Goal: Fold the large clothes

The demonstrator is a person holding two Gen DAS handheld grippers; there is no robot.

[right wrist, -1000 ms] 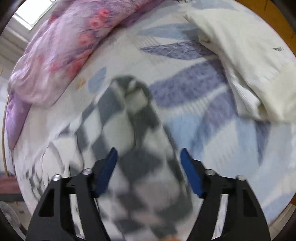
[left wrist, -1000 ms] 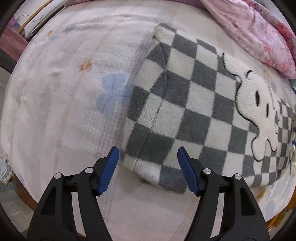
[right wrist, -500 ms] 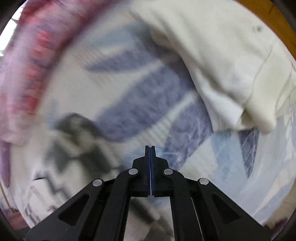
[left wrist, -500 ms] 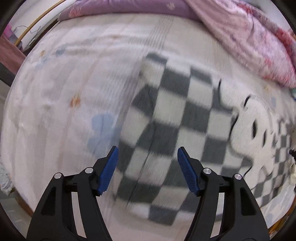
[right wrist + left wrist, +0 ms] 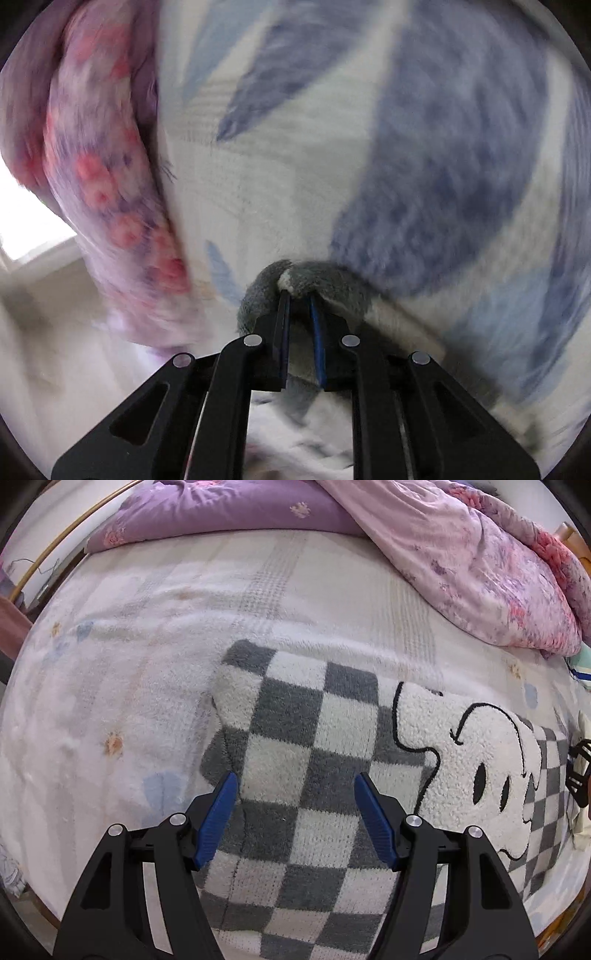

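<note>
We pinch the fleece.
Right gripper (image 5: 298, 295) clamps the checkered garment (image 5: 314, 760); left gripper (image 5: 293, 790) hovers, spread apart, above it.

Hovering over a grey-and-white checkered fleece garment (image 5: 306, 746), left gripper (image 5: 295, 812) with blue-padded jaws spread wide, nothing between them. Spread flat on a pale fleece bed cover (image 5: 147, 635), white cartoon dog patch (image 5: 476, 760) to the right. Heaped along the far and right edge, a pink-purple floral quilt (image 5: 461, 554). At the right border, part of another black gripper (image 5: 578, 771).
</note>
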